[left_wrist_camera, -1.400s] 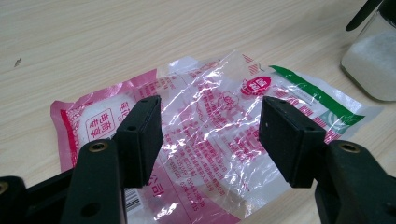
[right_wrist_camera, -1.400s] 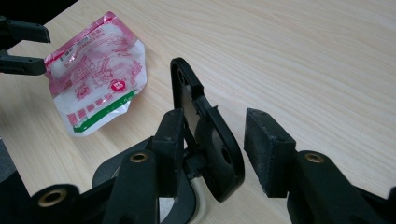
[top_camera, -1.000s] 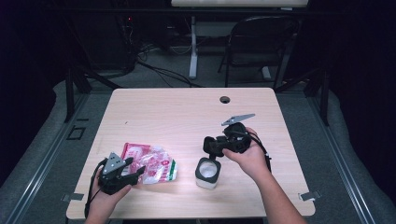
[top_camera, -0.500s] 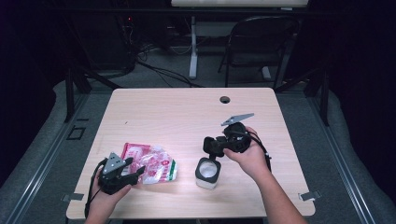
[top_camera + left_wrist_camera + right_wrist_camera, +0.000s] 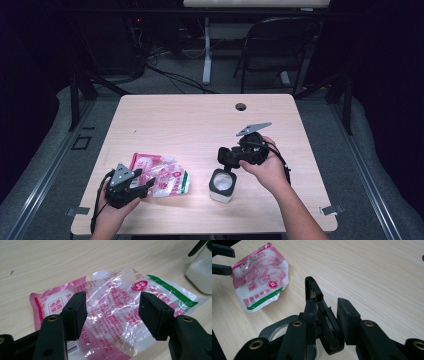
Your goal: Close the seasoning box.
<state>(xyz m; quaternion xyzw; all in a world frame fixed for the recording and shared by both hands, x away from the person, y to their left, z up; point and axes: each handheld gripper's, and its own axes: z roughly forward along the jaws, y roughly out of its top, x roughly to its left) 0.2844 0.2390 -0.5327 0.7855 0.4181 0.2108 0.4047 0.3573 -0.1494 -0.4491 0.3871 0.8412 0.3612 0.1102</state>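
Dark room, light wood-grain table (image 5: 190,120) with a round cable hole near its far edge, black folding chair (image 5: 280,45) and cables on the floor behind.

High view: small clear jar with a black rim (image 5: 221,185) stands near the front middle of the table, white granular fill inside. Crinkled pink-and-clear plastic pouch with a green stripe (image 5: 162,177) lies flat to the jar's left, apart from it. Left gripper (image 5: 142,189) sits at the pouch's near-left corner, held low over the table. Right gripper (image 5: 226,159) is just above the jar, tilted down toward its mouth.

Left gripper view: jaws stand wide apart, nothing clamped. The pouch (image 5: 112,315) lies on the table under and beyond the pads, looks mostly flat and empty, red print on the clear film. The jar (image 5: 200,272) is at the upper right corner, white contents up against the glass.

Right gripper view: jaws have just been closing, with a black flip-top plastic lid (image 5: 322,315) between them. The lid stands on edge; the left pad is against it, the right pad looks close to it, and I can't tell whether that one touches. Jar rim (image 5: 274,331) sits below the jaws, lid apparently still hinged to it. The pouch (image 5: 259,277) lies farther off at the upper left, with the left gripper's jaw tips at its edge.
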